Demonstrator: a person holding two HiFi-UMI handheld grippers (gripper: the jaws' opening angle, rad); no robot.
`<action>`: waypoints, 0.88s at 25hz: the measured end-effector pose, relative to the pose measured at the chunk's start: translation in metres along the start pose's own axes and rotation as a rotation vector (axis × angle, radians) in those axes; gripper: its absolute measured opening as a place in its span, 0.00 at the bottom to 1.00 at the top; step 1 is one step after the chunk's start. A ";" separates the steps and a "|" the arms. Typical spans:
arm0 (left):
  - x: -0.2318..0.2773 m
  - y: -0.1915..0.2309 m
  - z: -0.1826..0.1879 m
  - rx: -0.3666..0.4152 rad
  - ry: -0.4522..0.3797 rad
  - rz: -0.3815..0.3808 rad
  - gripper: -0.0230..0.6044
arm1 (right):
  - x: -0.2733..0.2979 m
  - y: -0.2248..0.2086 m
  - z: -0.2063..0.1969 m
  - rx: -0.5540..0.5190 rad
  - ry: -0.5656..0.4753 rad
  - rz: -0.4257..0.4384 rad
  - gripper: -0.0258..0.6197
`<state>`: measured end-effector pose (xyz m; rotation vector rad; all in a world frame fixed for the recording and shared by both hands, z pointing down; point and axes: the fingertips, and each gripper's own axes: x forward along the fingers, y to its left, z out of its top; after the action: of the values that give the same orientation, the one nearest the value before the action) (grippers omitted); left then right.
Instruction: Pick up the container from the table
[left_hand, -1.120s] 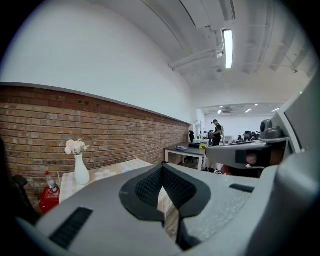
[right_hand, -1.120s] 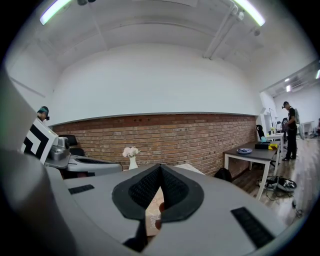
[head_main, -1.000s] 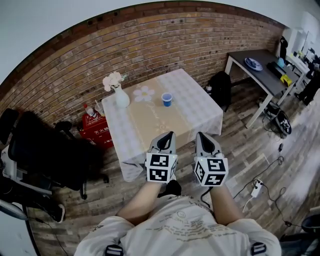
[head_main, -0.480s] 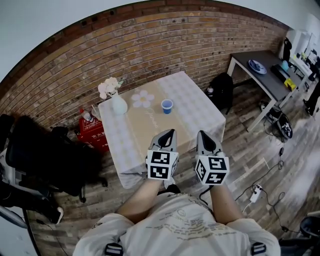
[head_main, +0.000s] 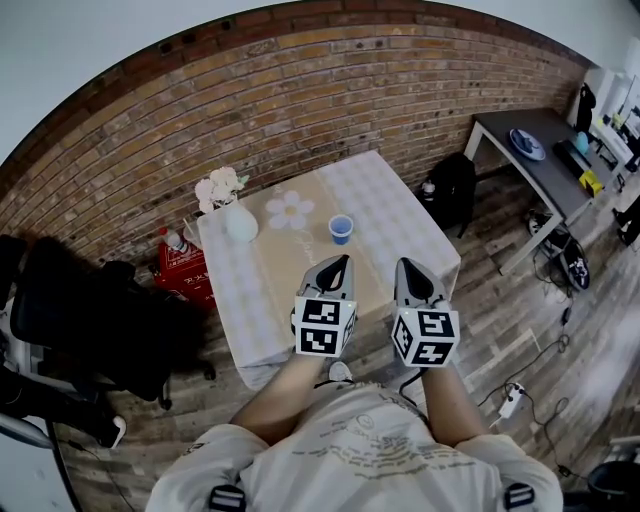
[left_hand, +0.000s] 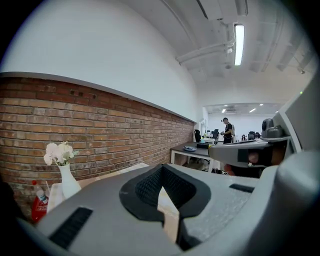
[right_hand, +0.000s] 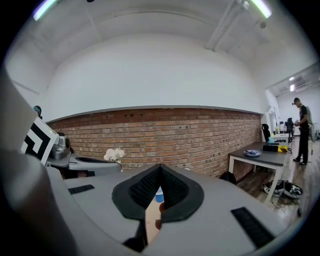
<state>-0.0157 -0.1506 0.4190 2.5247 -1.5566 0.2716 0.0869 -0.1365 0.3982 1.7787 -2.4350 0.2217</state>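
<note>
At the far left stands a black office chair (head_main: 90, 310), and a red box (head_main: 185, 268) sits on the floor beside the table (head_main: 400, 215). On the table, a white vase (head_main: 241, 224) with flowers is at the far left corner. The blue cup (head_main: 341, 229) stands upright to its right, near the middle. My left gripper (head_main: 338, 263) is at the near side of the table, jaws pressed together, empty. My right gripper (head_main: 406, 266) is just beside it, also closed on nothing. The cup is beyond both, apart from them. At the right are a black bag (head_main: 452, 190) and a grey desk (head_main: 530, 150).
</note>
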 end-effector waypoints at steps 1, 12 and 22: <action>0.006 0.004 0.002 0.000 0.000 0.002 0.04 | 0.008 -0.001 0.001 -0.004 0.001 0.001 0.04; 0.081 0.056 0.018 -0.025 -0.008 0.010 0.04 | 0.096 -0.017 0.016 -0.032 0.010 0.004 0.04; 0.120 0.100 0.004 -0.087 0.023 0.031 0.04 | 0.156 -0.015 0.005 -0.042 0.070 0.023 0.04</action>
<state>-0.0520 -0.2994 0.4479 2.4247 -1.5652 0.2314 0.0541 -0.2881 0.4218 1.6976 -2.3945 0.2295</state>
